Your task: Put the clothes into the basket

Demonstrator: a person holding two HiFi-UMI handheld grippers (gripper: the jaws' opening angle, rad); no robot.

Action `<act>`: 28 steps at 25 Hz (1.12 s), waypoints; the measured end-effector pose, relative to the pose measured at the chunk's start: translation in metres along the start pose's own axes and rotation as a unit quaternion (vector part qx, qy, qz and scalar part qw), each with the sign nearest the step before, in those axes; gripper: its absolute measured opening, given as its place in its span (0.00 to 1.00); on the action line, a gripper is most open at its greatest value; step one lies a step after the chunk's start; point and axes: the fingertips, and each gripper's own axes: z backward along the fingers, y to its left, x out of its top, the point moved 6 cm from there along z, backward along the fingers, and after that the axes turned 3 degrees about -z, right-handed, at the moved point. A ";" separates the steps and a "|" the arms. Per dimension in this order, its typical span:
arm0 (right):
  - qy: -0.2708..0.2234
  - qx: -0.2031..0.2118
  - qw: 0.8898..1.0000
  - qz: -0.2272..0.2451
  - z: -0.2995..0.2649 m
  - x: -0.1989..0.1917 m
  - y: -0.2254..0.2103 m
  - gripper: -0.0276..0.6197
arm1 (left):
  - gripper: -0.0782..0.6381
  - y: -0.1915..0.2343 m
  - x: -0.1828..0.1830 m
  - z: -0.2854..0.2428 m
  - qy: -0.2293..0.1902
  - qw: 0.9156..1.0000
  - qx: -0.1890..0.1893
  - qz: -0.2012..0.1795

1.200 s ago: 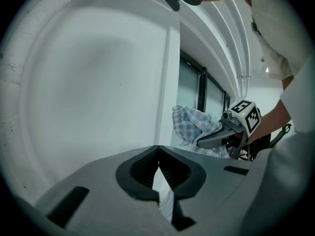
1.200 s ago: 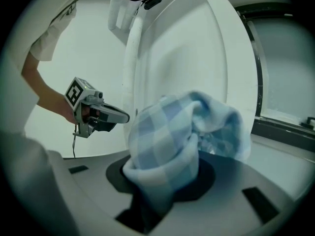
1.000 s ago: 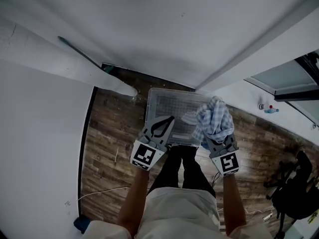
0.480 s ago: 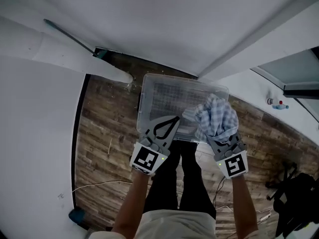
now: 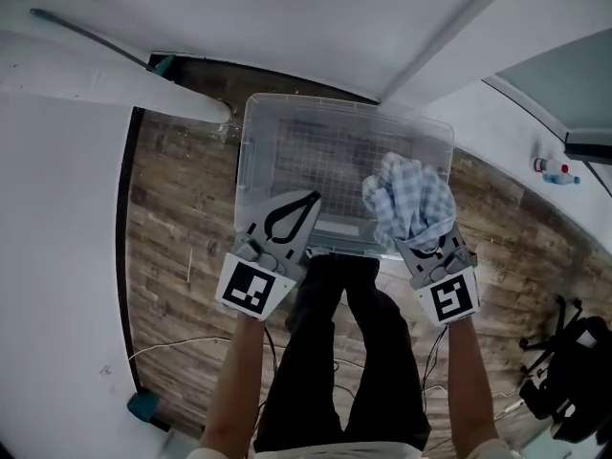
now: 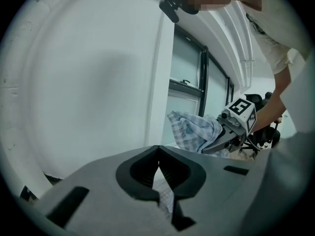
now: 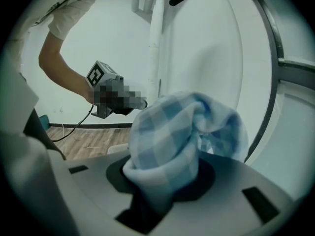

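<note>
The right gripper (image 5: pixel 421 240), centre right, jaws clamped on the bunched cloth (image 5: pixel 406 194), holds it directly above the basket's (image 5: pixel 306 156) right half; left gripper (image 5: pixel 311 200), jaws together and empty, alongside over the near rim
</note>
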 end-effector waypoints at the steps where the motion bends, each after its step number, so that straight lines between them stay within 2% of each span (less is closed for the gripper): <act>1: -0.004 -0.004 1.000 -0.008 -0.003 -0.009 0.000 0.24 | 0.13 0.000 -0.007 -0.002 0.000 1.000 0.004 0.000; 5: -0.018 -0.017 0.999 -0.027 -0.016 -0.039 0.002 0.24 | 0.13 -0.007 -0.034 -0.012 -0.004 1.000 0.009 0.005; 12: -0.013 -0.014 1.000 -0.023 -0.044 -0.068 -0.004 0.24 | 0.13 -0.016 -0.062 -0.027 0.005 1.000 -0.009 -0.006; 15: 0.006 -0.010 1.000 -0.024 -0.056 -0.079 -0.009 0.24 | 0.13 -0.017 -0.062 -0.032 0.001 1.000 -0.019 -0.013; 19: 0.021 -0.017 0.998 -0.055 -0.084 -0.101 -0.019 0.24 | 0.13 -0.009 -0.060 -0.040 -0.009 1.000 -0.025 -0.014; 23: 0.065 -0.001 0.996 -0.059 -0.114 -0.130 -0.021 0.24 | 0.13 -0.004 -0.065 -0.047 -0.011 0.999 -0.025 -0.023; 28: 0.099 0.011 0.994 -0.045 -0.146 -0.153 -0.023 0.24 | 0.13 0.010 -0.079 -0.057 -0.017 1.000 -0.009 0.005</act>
